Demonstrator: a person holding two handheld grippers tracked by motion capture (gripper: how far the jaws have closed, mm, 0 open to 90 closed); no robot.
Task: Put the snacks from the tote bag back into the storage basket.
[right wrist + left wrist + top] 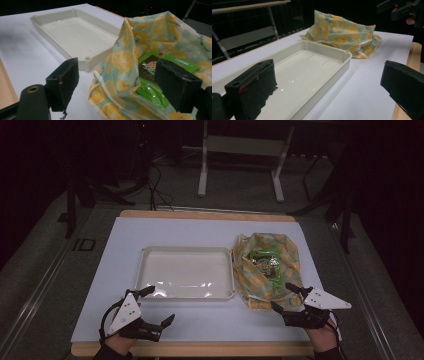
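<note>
A shallow white tray (186, 249) lies empty in the middle of the table. Right of it, touching its corner, sits a bag printed with lemon slices (289, 262), its mouth open toward me. Green snack packets (264, 256) lie inside the bag (130, 60), and a green packet (162, 62) shows through the opening. My right gripper (281, 296) is open at the bag's near edge, the plastic rim lying loosely between its jaws. Near the tray's front left corner my left gripper (161, 303) stands open over the white sheet, holding nothing. In the left gripper view the tray (337, 67) stretches ahead.
A white sheet (200, 227) covers most of the wooden table (200, 349), whose front edge runs just under my hands. Beyond the table stand the white legs of a frame (202, 170), and cables (157, 190) lie on the floor.
</note>
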